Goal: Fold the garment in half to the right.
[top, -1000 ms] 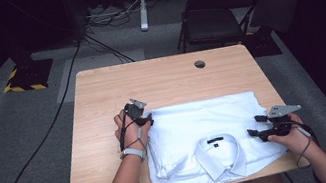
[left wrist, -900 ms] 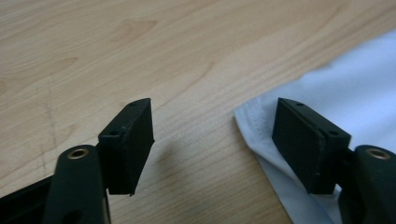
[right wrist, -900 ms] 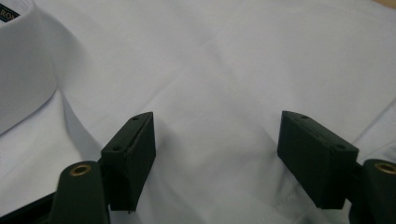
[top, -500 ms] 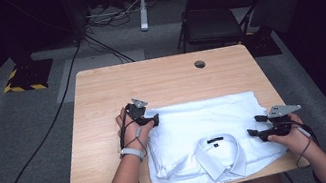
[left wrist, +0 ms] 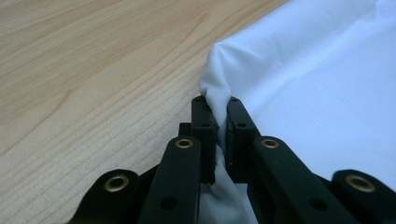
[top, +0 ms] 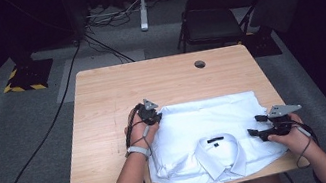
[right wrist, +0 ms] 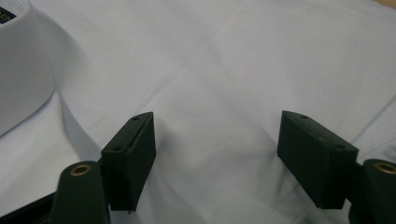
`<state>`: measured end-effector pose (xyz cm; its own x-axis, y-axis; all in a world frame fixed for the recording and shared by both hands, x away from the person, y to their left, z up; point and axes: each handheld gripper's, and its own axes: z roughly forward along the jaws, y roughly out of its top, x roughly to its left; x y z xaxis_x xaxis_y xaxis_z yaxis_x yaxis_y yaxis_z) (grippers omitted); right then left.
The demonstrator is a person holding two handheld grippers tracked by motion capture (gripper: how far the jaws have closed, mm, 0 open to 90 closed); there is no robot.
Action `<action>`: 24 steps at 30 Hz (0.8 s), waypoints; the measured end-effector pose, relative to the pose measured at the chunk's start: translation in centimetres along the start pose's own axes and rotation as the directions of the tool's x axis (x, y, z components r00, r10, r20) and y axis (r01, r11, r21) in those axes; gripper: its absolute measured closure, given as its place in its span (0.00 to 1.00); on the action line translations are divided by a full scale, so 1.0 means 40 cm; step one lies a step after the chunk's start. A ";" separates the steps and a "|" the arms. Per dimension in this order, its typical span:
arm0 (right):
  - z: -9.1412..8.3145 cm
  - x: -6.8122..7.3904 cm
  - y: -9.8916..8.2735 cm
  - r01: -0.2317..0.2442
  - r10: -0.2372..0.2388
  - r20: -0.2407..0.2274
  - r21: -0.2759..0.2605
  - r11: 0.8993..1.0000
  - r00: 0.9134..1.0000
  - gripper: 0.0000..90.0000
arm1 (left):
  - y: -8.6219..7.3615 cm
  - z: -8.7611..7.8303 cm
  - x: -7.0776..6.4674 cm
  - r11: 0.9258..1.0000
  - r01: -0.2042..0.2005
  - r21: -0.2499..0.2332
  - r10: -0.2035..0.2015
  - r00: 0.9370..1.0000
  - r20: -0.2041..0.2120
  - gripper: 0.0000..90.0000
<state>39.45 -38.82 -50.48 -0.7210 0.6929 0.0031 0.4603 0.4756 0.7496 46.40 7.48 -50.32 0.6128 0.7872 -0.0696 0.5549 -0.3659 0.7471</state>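
Since the earlier frame, the left gripper (top: 151, 116) has crept onto the far left corner of the white shirt (top: 207, 124), and its jaws have just been closing: they are now pinching a fold of cloth at that corner. The shirt is lying folded, collar (top: 220, 155) up, on the near half of the table (top: 103, 112). Right of the collar, the right gripper (top: 254, 125) is hovering over the fabric with jaws spread, gripping nothing. Being light, soft and limp, the shirt will probably sag, so edges and corners are the best holds.
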 end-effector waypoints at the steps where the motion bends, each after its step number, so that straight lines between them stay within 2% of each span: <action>1: 0.000 -0.002 0.002 -0.001 0.001 0.000 0.006 1.000 1.000 0.32 | -0.002 -0.003 0.000 1.000 0.004 0.003 -0.004 1.000 0.001 0.95; 7: 0.007 -0.020 0.024 -0.015 0.014 0.017 0.051 0.999 1.000 0.33 | -0.005 -0.005 -0.009 1.000 -0.002 0.001 0.002 1.000 -0.010 0.94; 10: 0.003 -0.015 0.035 -0.049 0.045 0.050 0.077 0.996 0.998 0.30 | -0.005 -0.005 -0.003 1.000 0.014 0.001 -0.014 1.000 0.008 0.94; 14: -0.018 0.011 0.064 -0.087 0.086 0.061 0.015 0.996 0.994 0.28 | -0.005 -0.005 0.003 1.000 0.014 0.004 -0.014 1.000 0.021 0.94; 17: -0.033 0.031 0.093 -0.078 0.078 0.063 0.003 0.997 0.995 0.28 | -0.004 -0.004 0.002 1.000 0.007 0.002 -0.007 1.000 0.019 0.94; 21: -0.048 0.054 0.129 -0.073 0.074 0.076 -0.014 0.997 0.994 0.26 | -0.004 -0.004 0.008 1.000 0.029 0.003 -0.029 0.999 0.035 0.94; 24: -0.058 0.072 0.153 -0.080 0.082 0.074 -0.029 0.996 0.994 0.26 | -0.004 -0.004 0.010 1.000 0.031 0.001 -0.031 0.999 0.041 0.94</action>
<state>39.01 -35.18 -44.37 -0.6401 0.7681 0.0155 0.5014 0.4024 0.7659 46.48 7.93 -50.38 0.6180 0.7770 -0.1196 0.5740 -0.3420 0.7440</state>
